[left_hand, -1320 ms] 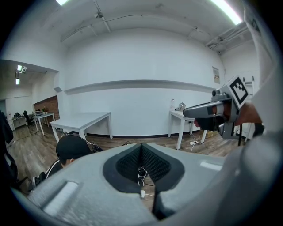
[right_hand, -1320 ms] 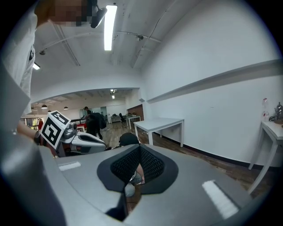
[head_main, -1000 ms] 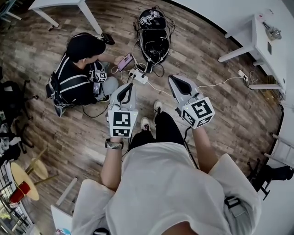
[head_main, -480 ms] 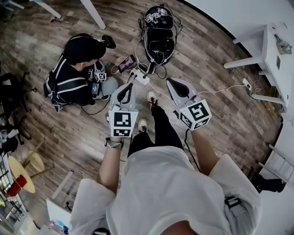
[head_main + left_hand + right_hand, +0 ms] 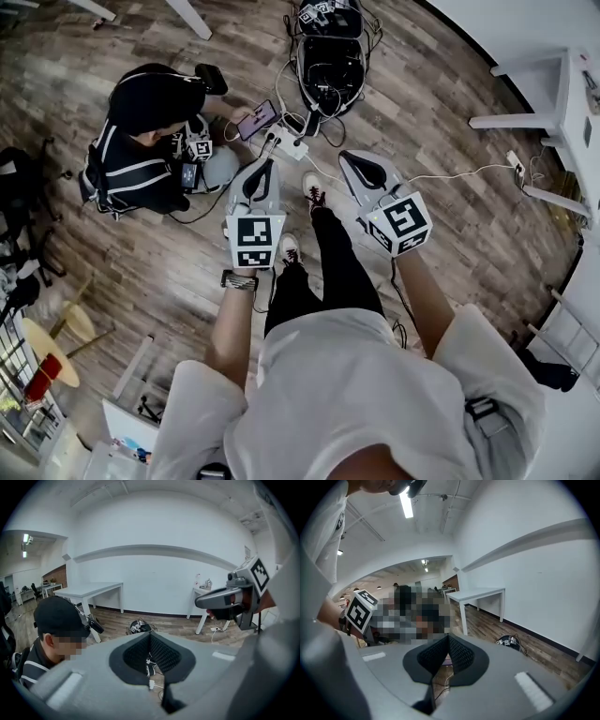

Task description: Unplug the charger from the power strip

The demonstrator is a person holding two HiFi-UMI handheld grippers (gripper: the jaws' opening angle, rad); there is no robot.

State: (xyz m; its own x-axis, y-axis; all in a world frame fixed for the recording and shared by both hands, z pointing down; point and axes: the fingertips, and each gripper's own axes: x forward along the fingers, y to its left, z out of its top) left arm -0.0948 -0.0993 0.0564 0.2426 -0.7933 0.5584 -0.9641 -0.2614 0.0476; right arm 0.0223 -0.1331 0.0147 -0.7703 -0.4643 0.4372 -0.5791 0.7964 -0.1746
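A white power strip lies on the wooden floor, between a seated person and a black bag of cables. Several plugs and leads sit in the strip; a dark plug stands at its far end. I cannot tell which of them is the charger. My left gripper hangs just short of the strip, shut and empty. My right gripper is held to the strip's right, also shut with nothing in it. In the left gripper view the pads meet, and a small white piece with a cable shows below them. In the right gripper view the pads meet too.
The seated person holds a phone right beside the strip. A white cable runs right to a second socket block near a white table. My own feet stand just behind the strip. More table legs are at the top left.
Both grippers have sunk and moved forward toward the strip, still shut. I have stepped closer, so the seated person, the strip and the bag sit higher in the head view.
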